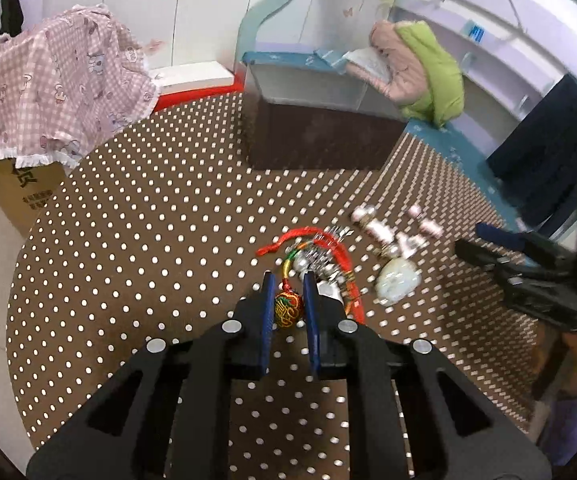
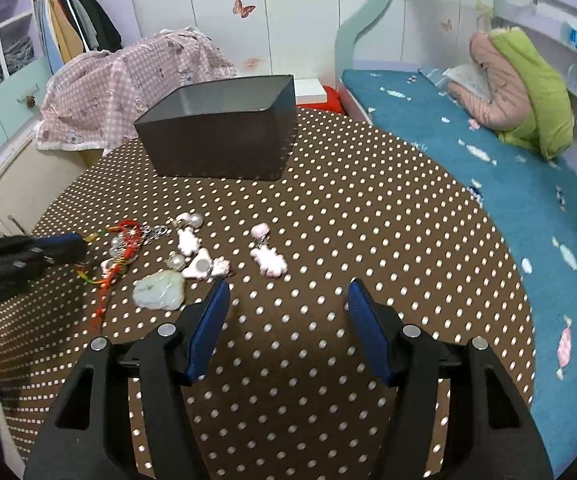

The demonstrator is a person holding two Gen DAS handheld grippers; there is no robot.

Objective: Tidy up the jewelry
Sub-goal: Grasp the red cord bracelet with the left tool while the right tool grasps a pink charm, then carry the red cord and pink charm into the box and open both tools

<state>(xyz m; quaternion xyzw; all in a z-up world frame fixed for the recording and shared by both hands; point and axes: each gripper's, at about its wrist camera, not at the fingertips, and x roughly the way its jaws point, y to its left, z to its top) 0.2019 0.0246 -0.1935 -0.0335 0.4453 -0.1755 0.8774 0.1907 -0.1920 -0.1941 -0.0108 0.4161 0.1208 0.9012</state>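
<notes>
The red-and-gold knotted bead (image 1: 288, 306) of a red cord charm (image 1: 340, 252) sits between the two blue pads of the left gripper (image 1: 288, 280), whose jaws are nearly closed; the pads press on its two sides, so the bead is gripped. The red cord runs forward from the bead and curves to the right of this gripper, through a small heap of silver beads and chain (image 1: 320, 258). A little further to the right of the left gripper lies a pale green jade pendant (image 1: 396, 280), and beyond it some pink and white charms (image 1: 388, 236), all on the brown tablecloth with white dots (image 1: 148, 240). Far ahead of the gripper stands a dark open box (image 1: 320, 136) on the same cloth. The right gripper (image 2: 288, 292) hovers over the cloth with its jaws about half open and nothing between them. The jade pendant (image 2: 159, 292) lies just to the left of its left pad, and a pink charm (image 2: 268, 260) is in front of it. The box (image 2: 220, 136) stands well ahead of it, and a blue bed (image 2: 488, 184) is on its right side.
</notes>
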